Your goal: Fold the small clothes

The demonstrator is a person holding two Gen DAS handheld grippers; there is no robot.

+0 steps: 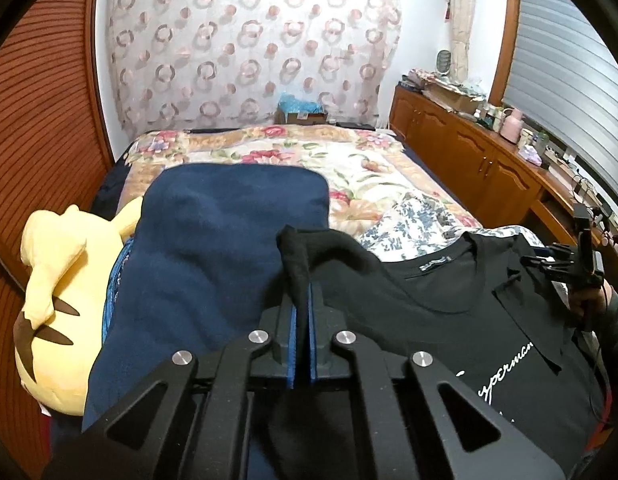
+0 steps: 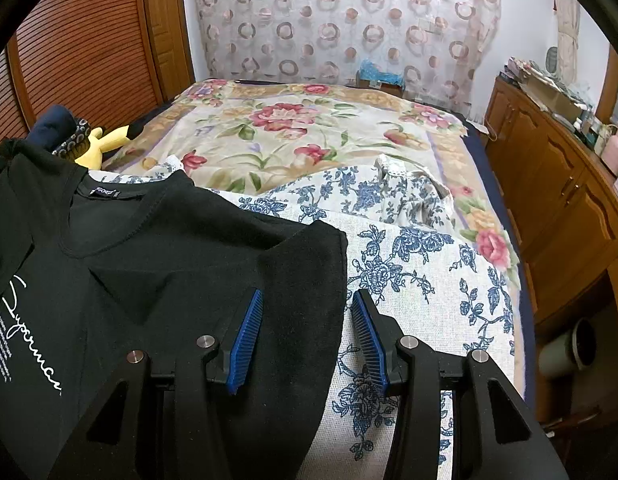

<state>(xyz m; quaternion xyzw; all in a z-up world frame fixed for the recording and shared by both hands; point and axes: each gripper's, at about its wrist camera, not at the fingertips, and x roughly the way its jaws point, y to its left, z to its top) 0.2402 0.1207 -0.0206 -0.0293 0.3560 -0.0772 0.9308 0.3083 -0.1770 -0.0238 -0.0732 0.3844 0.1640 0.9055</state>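
Observation:
A black T-shirt (image 1: pixel 449 292) with white script lettering lies face up on the bed, neck label toward the far end. My left gripper (image 1: pixel 303 292) is shut on a pinched fold of the shirt's left sleeve, which stands up between the blue pads. In the right wrist view the shirt (image 2: pixel 157 248) has its right sleeve folded inward. My right gripper (image 2: pixel 307 300) is open over the shirt's right edge, the left finger (image 2: pixel 249 324) above the black cloth and the right finger (image 2: pixel 367 328) above the blue floral cloth. The right gripper also shows in the left wrist view (image 1: pixel 565 268), held by a hand.
A navy blanket (image 1: pixel 213 256) and a yellow plush toy (image 1: pixel 57 292) lie left of the shirt. A blue floral cloth (image 2: pixel 409 280) lies under and right of the shirt, on a floral bedspread (image 2: pixel 293 132). Wooden cabinets (image 2: pixel 561 188) run along the right, with a green mug (image 2: pixel 569 348) below.

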